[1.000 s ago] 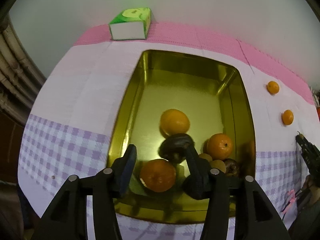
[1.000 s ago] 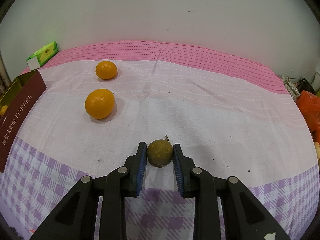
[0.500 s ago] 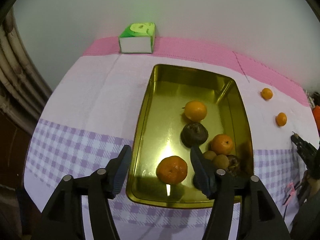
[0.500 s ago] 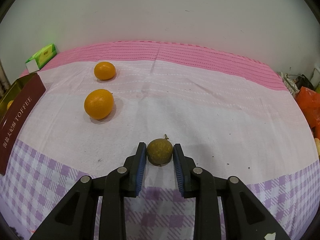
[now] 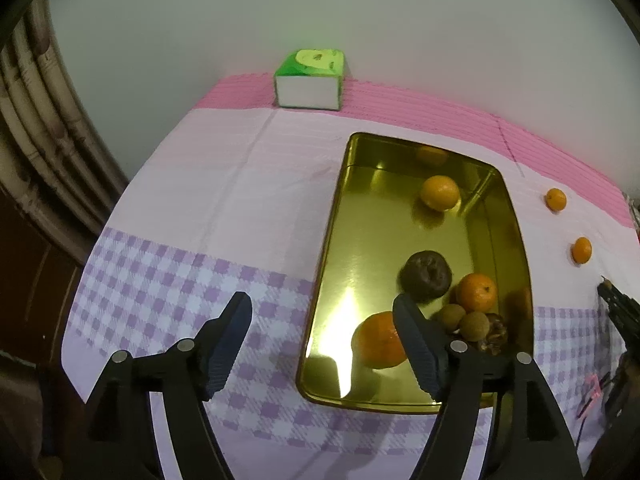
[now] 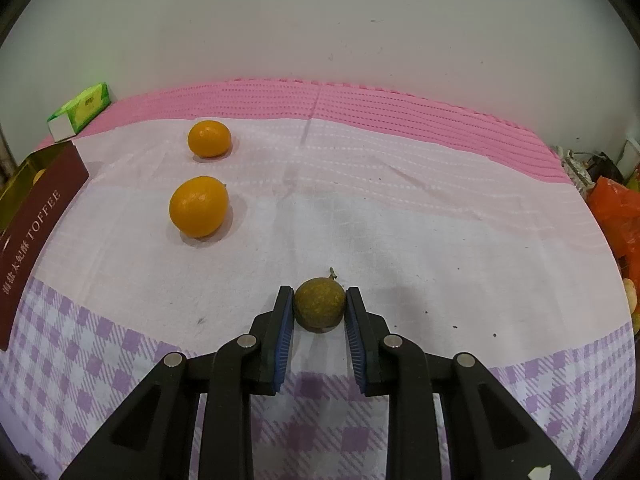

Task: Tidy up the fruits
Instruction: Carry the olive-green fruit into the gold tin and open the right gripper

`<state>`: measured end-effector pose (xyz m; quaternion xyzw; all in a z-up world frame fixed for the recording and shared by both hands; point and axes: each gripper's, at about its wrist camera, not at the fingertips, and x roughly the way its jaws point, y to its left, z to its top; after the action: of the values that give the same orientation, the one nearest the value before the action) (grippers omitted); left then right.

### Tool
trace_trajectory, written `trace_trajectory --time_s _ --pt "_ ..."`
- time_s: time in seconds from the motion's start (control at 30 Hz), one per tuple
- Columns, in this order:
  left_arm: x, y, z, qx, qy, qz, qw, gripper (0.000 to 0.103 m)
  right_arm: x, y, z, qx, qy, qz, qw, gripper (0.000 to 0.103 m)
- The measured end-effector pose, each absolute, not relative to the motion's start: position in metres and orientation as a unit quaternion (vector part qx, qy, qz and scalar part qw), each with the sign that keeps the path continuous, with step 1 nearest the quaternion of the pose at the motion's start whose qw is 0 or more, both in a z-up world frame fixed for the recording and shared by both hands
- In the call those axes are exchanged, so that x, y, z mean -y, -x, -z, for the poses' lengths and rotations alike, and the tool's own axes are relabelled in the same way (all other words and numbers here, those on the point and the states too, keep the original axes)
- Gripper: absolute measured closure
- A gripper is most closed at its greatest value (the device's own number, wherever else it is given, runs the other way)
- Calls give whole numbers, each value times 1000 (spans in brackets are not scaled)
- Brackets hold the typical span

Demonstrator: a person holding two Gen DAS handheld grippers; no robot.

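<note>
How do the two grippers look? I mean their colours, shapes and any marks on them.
Both are alike. The left gripper and the right gripper have matte black angular arms built as linkages, with round silver pins at the joints. Each finger ends in a flat pad with a ribbed dark blue face. No cables, sleeves or printed markings show.

Your left wrist camera looks down steeply from well above the counter (image 5: 224, 184), facing the back wall, with the gold tin (image 5: 332, 240) right of centre and the green box (image 5: 310, 80) far off. Your right wrist camera sits low and close to the cloth, looking forward along its fingers (image 6: 284, 320) toward the same wall. Both views share the green box (image 6: 80, 108), the tin (image 6: 36, 216) and the two loose oranges (image 5: 556, 199) (image 6: 199, 206).
</note>
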<state>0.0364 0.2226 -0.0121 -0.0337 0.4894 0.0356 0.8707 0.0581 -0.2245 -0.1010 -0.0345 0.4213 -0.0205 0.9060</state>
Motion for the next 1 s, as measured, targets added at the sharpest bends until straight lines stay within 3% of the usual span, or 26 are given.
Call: trace_trajectory --time_s 0.4,1.0 --pt "-236 -38 9 -475 46 -56 877 23 196 -49 76 -413 43 -4 910 80" --pt "-253 -34 -3 -450 58 -96 886 19 11 -46 25 -373 81 -224 897 80"
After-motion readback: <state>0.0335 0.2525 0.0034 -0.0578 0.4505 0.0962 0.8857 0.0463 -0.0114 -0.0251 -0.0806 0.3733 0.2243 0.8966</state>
